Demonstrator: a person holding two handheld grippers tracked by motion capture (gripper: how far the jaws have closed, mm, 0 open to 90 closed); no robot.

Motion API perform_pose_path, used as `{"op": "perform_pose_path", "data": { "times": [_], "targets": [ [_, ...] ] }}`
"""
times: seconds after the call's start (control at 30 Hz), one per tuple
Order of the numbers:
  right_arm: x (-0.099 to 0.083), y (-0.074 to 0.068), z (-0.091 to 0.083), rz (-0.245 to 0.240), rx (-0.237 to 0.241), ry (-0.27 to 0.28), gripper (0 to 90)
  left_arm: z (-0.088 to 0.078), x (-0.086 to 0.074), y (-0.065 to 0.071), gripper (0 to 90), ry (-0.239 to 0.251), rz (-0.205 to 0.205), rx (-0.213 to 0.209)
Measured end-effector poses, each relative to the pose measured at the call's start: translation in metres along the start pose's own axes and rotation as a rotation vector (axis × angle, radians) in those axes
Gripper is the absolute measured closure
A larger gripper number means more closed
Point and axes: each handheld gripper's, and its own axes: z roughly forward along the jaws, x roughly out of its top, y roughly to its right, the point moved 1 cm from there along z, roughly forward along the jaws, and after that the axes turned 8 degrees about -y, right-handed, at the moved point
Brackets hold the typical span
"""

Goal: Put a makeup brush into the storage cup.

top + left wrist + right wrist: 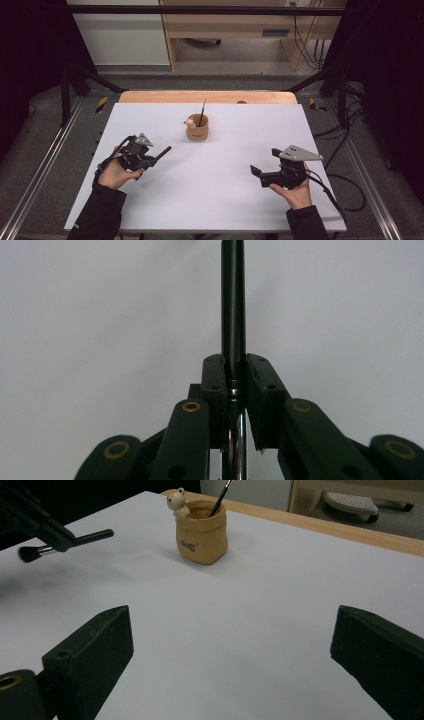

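Note:
A tan sack-shaped pot (197, 129) with a small bear figure on its rim stands at the middle back of the white table top (240, 130); a thin dark brush (202, 110) stands in it. My left gripper (152, 159) is at the left, shut on a black make-up brush (163, 151) whose handle points toward the pot. In the left gripper view the jaws (234, 362) clamp that brush's handle (233, 300) just above its metal ferrule. My right gripper (258, 176) is at the right, open and holding nothing. In the right gripper view its gripper (231, 625) faces the pot (201, 532) and the held brush (65, 539).
A wooden table edge (207, 96) shows behind the white sheet. Beyond it are a light wood cabinet (230, 30) and a chair base (352, 502). Black cables (345, 185) trail off the right side. Metal frame rails (45, 165) run along both sides.

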Motion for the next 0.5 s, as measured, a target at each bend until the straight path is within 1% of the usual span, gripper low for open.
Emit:
{"op": "perform_pose_path", "data": {
  "times": [0.17, 0.33, 0.5],
  "targets": [
    [0.0, -0.001, 0.0, 0.0, 0.003, 0.001, 4.1, -0.004, 0.003, 0.008, 79.0, 0.02, 0.019, -0.017],
    [0.001, -0.002, 0.0, -0.002, 0.003, 0.001, 4.1, -0.007, 0.007, 0.017, 79.1, 0.03, 0.049, -0.034],
    [0.001, -0.004, 0.001, -0.011, 0.01, 0.0, 4.1, -0.008, 0.011, 0.026, 79.1, 0.04, 0.073, -0.035]
  ]
}}
